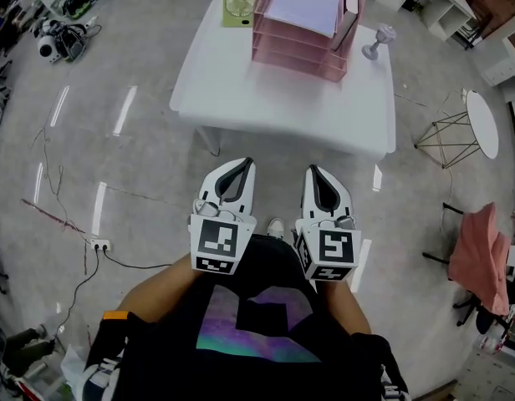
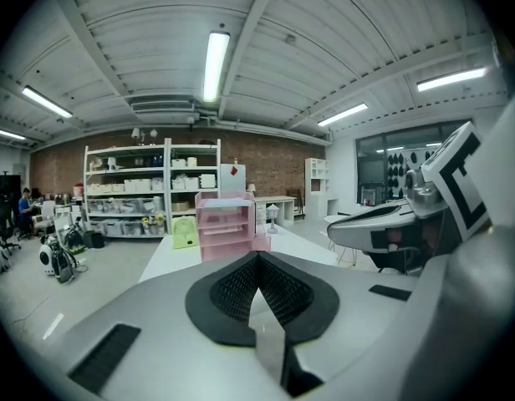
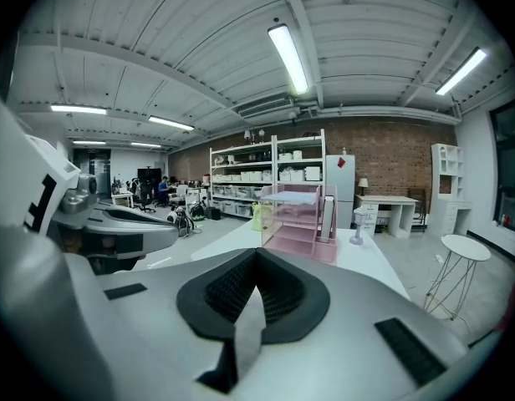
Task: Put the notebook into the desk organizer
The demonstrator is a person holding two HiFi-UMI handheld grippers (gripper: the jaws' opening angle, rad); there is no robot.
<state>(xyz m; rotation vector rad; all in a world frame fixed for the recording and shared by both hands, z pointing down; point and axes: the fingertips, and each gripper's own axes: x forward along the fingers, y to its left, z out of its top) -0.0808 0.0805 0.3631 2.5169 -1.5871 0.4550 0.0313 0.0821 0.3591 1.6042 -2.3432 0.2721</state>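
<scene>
Hanging side by side well short of the desk organizer [image 1: 293, 55], the left tool [image 1: 243, 167] and right tool [image 1: 313, 174] are both pressed together and empty, probably because a pale notebook [image 1: 304, 7] seems to lie in its top tray. Bare counter [image 1: 266, 107] fronts the organizer, with open floor before its near edge.

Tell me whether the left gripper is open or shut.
Shut. The left gripper shows its two dark pads meeting at the tip, nothing between them.

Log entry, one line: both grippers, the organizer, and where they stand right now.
left gripper: shut, empty | right gripper: shut, empty | organizer: far end of table | grippers: side by side, short of table
</scene>
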